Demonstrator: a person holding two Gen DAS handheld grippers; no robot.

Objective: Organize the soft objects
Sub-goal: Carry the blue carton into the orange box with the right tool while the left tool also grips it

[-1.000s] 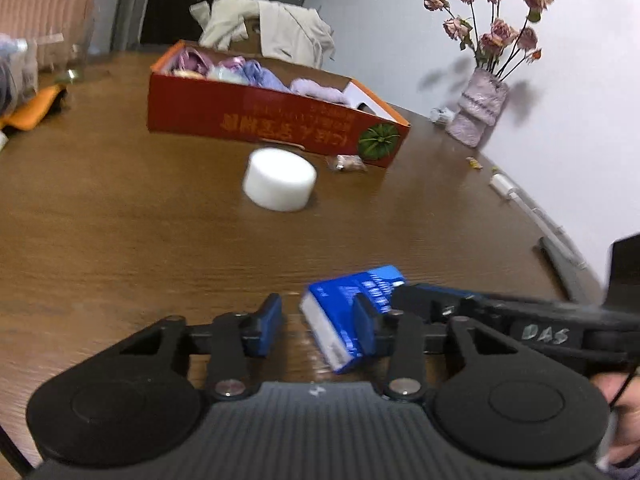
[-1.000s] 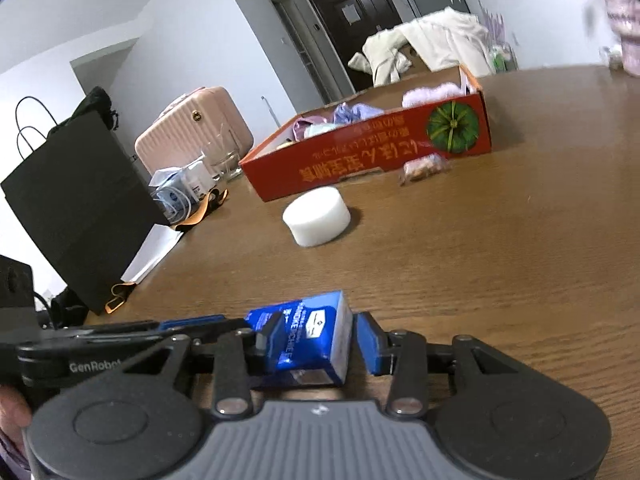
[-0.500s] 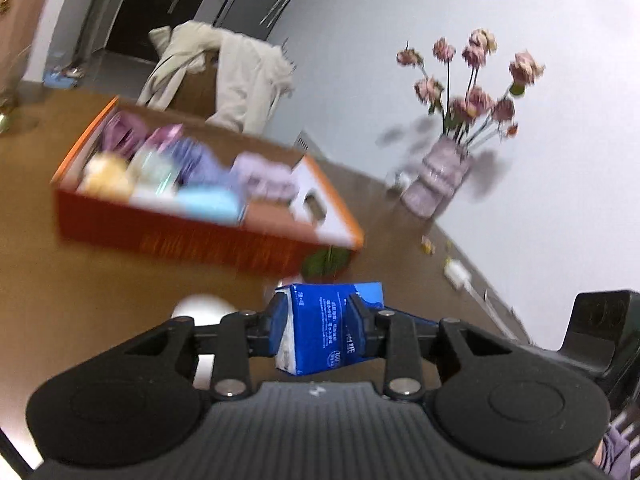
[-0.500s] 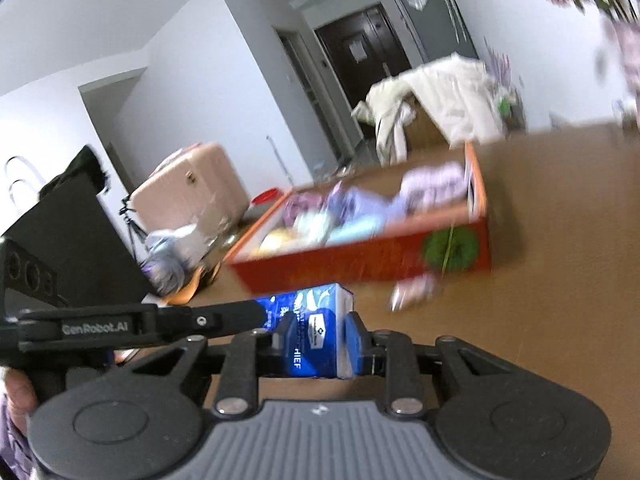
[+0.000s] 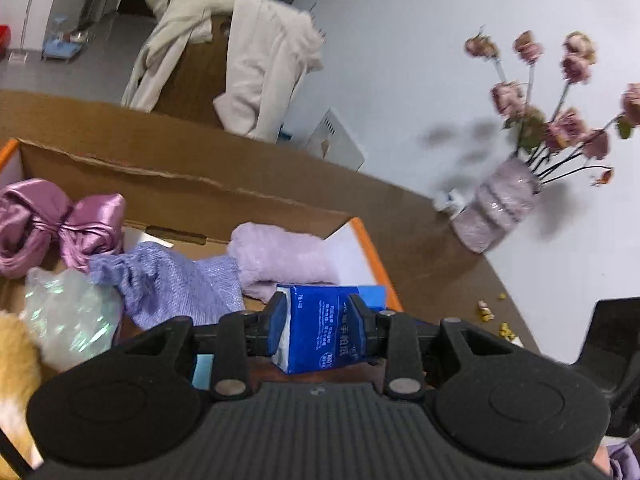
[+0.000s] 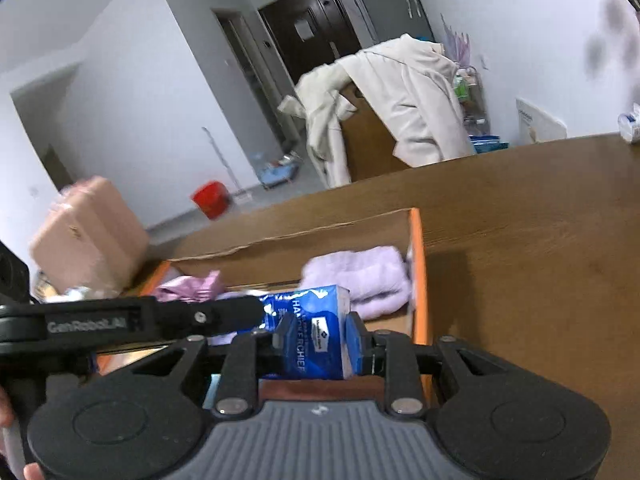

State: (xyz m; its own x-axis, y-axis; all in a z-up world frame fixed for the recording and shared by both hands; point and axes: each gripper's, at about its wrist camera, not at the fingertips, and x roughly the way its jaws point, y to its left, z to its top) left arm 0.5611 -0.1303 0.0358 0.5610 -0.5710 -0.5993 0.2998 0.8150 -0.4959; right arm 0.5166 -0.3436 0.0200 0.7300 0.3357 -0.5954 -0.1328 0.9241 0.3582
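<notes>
Wooden table (image 5: pixel 420 216) by a white wall, chair draped with a pale coat (image 5: pixel 248 52) at top centre, vase of dried flowers (image 5: pixel 496 208) at right. Orange cardboard box (image 5: pixel 372 248) fills left and centre of the left wrist view. Left to right inside: satin purple bow (image 5: pixel 56 220), crinkly clear bag (image 5: pixel 68 312), knitted lilac cloth (image 5: pixel 176 280), fluffy lilac towel (image 5: pixel 276 256).

Blue tissue pack (image 5: pixel 320 332) sits lower centre, hanging over the box's right end, just in front of the towel. Judgement: light, squashy, slick plastic wrap; best pinched across the short sides, as here, not too hard.

Left gripper (image 5: pixel 318 322) is narrowly parted, pads clamped on the pack's two faces. Right gripper (image 6: pixel 318 340) likewise nearly closed, gripping the same pack from the other end; left tool's black finger crosses in from the frame's left.
</notes>
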